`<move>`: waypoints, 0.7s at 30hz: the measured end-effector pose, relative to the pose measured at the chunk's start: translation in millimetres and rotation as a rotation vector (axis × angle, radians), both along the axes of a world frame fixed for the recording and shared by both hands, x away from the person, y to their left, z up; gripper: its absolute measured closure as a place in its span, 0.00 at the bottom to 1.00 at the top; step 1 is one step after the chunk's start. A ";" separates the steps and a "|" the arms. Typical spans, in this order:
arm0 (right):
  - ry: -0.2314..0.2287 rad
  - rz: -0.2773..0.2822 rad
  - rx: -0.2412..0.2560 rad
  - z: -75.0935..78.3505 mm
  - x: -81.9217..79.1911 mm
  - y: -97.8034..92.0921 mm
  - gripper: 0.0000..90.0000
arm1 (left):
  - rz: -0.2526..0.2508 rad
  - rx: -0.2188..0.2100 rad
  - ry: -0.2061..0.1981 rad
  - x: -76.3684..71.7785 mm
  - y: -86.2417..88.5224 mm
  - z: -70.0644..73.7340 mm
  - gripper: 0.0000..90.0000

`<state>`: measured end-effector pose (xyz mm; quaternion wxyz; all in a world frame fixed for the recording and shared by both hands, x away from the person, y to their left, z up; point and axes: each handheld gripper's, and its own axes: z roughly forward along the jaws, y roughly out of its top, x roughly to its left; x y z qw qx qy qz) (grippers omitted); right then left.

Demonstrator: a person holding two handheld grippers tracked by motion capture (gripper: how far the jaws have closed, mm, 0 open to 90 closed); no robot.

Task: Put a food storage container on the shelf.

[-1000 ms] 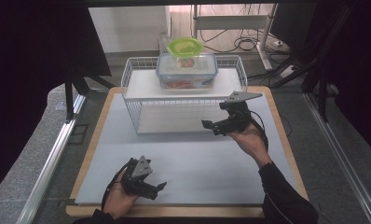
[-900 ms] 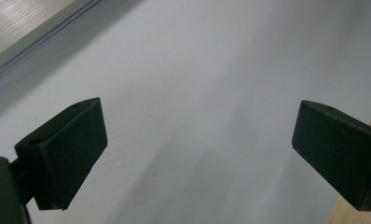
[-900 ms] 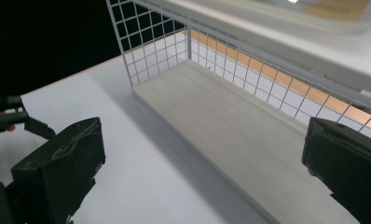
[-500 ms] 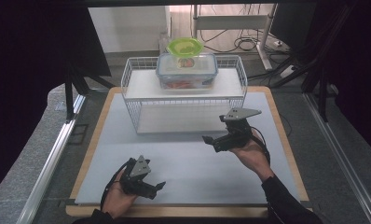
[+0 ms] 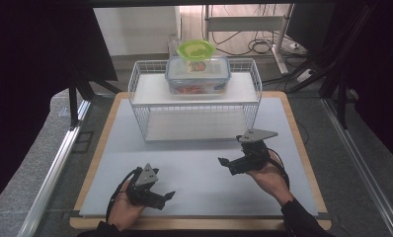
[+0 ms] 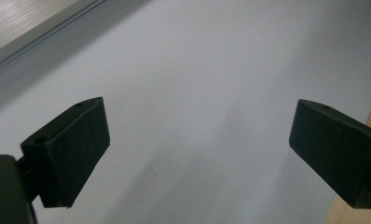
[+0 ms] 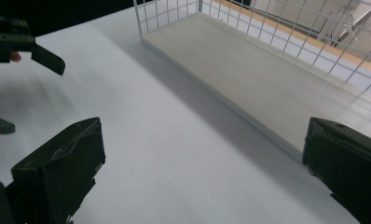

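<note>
Wire rack [image 5: 194,106] near right gripper [image 5: 227,165]; clear mat between; both grippers' fingers spread, empty.

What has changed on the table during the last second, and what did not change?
The right hand-held gripper drew back from the wire rack toward the person's edge of the table, open and empty. Nothing was taken hold of or let go. The left hand-held gripper stayed low at the near edge, open. The lidded container and green bowl stayed on top of the rack.

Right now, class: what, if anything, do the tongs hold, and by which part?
Nothing. The left tongs and right tongs are both open over the bare mat.
</note>
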<state>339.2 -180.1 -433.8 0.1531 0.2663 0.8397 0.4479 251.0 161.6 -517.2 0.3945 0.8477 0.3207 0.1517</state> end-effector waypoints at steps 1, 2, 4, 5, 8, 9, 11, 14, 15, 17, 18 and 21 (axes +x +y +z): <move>0.002 -0.003 -0.003 -1.8 -1.3 -1.3 0.00 | 0.000 0.000 0.000 0.0 0.1 0.0 0.06; 0.006 -0.006 -0.005 -3.7 -2.7 -2.7 0.00 | -0.001 0.003 -0.002 0.3 0.4 0.0 0.06; 0.010 -0.013 -0.005 -7.8 -5.4 -5.6 0.00 | -0.002 0.003 -0.001 0.3 0.2 -0.3 0.06; 0.012 -0.015 -0.006 -10.1 -6.9 -7.0 0.00 | -0.003 0.006 -0.002 0.3 -0.1 -0.5 0.06; 0.014 -0.025 -0.013 -17.2 -11.7 -11.3 0.00 | -0.004 0.025 -0.009 0.1 -1.1 -1.2 0.05; 0.015 -0.029 -0.014 -20.1 -13.2 -12.9 0.00 | -0.002 0.030 -0.010 0.0 -1.6 -1.6 0.05; 0.015 -0.039 -0.019 -26.2 -16.1 -16.5 0.00 | 0.001 0.036 -0.012 0.1 -1.9 -2.0 0.05; 0.027 -0.052 -0.027 -36.1 -20.0 -22.4 0.00 | 0.004 0.035 -0.010 0.2 -1.7 -2.1 0.04; 0.032 -0.053 -0.030 -39.7 -21.0 -24.2 0.00 | 0.003 0.037 -0.011 0.3 -1.6 -2.1 0.04; 0.043 -0.054 -0.044 -46.9 -23.3 -27.1 0.00 | 0.004 0.044 -0.014 0.3 -2.1 -2.7 0.04; 0.050 -0.056 -0.049 -50.9 -24.9 -28.1 0.00 | 0.006 0.048 -0.017 0.2 -2.6 -3.2 0.04; 0.076 -0.052 -0.078 -62.0 -29.1 -29.7 0.00 | 0.009 0.062 -0.029 0.1 -3.2 -4.1 0.04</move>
